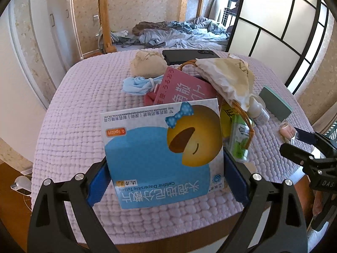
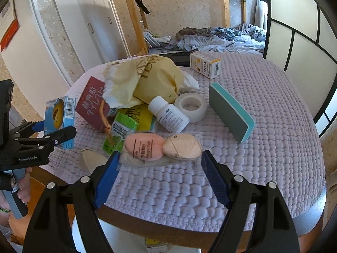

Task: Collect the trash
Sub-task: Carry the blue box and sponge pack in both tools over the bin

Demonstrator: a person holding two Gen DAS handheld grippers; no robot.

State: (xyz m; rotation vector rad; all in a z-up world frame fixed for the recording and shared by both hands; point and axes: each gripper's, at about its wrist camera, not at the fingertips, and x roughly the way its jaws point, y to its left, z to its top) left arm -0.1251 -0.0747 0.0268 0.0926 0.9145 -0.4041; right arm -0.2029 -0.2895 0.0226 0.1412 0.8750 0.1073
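Note:
My left gripper (image 1: pixel 166 162) is shut on a blue medicine box (image 1: pixel 164 147) with a yellow smiling face, held upright above the table's near edge. That box (image 2: pixel 60 120) and the left gripper (image 2: pixel 56 129) also show at the left of the right wrist view. My right gripper (image 2: pixel 160 158) is shut on a clear packet of finger puffs (image 2: pixel 162 146), one pink and one beige, its blue pads touching both packet edges. In the left wrist view the right gripper (image 1: pixel 292 141) sits at the right edge with the packet (image 1: pixel 286 130).
A wicker basket (image 1: pixel 245 116) on the pink quilted table (image 2: pixel 263 168) holds a pink box (image 1: pixel 185 88), a cream paper bag (image 2: pixel 147 78) and a green packet (image 2: pixel 120 132). Around it lie a blue mask (image 1: pixel 137 84), white bottle (image 2: pixel 168 113), tape roll (image 2: pixel 191 106), green block (image 2: pixel 230 111), small box (image 2: pixel 205 64), phone (image 1: pixel 187 55).

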